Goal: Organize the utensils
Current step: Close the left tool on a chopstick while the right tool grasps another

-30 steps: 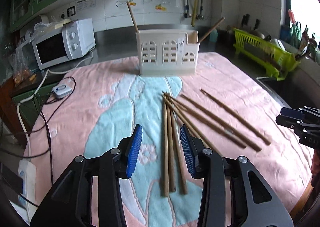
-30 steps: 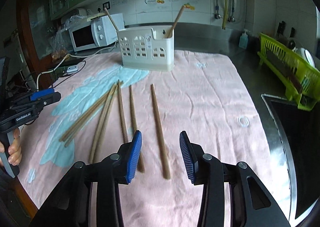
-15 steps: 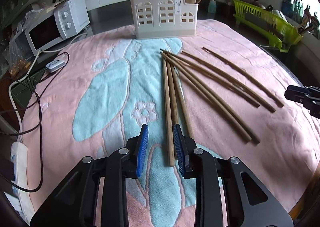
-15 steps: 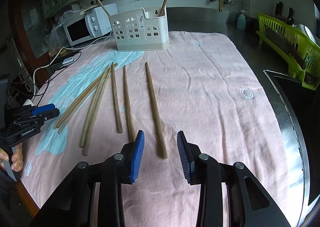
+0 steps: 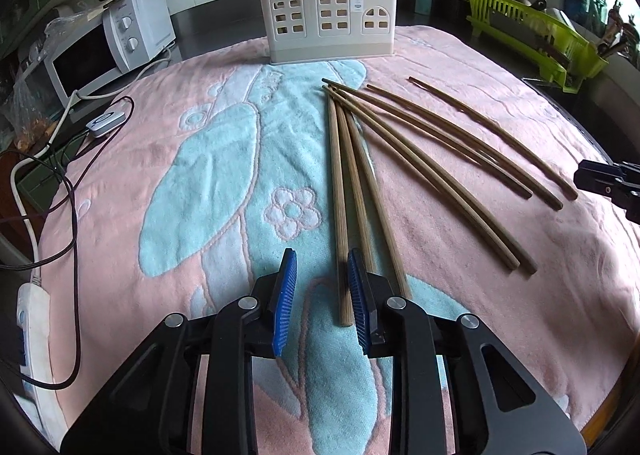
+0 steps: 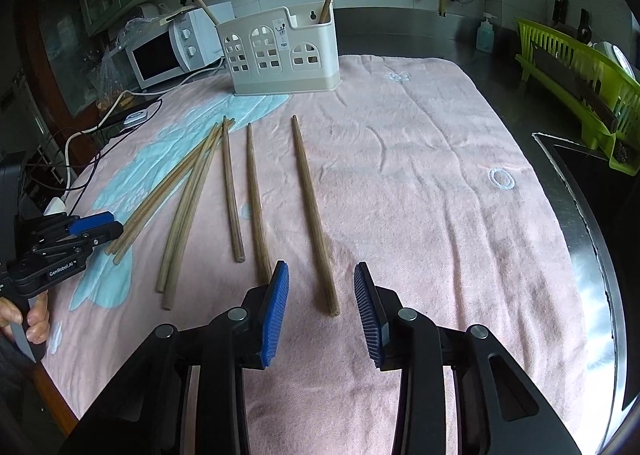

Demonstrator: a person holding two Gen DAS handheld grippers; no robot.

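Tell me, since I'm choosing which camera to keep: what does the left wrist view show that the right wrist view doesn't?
Only the left wrist view shows the flower pattern on the towel and the left tool up close, open, one chopstick end between its pads. Only the right wrist view shows the sink edge, the person's hand, and the right tool, open over another chopstick. Both show the white holder, microwave and green rack.
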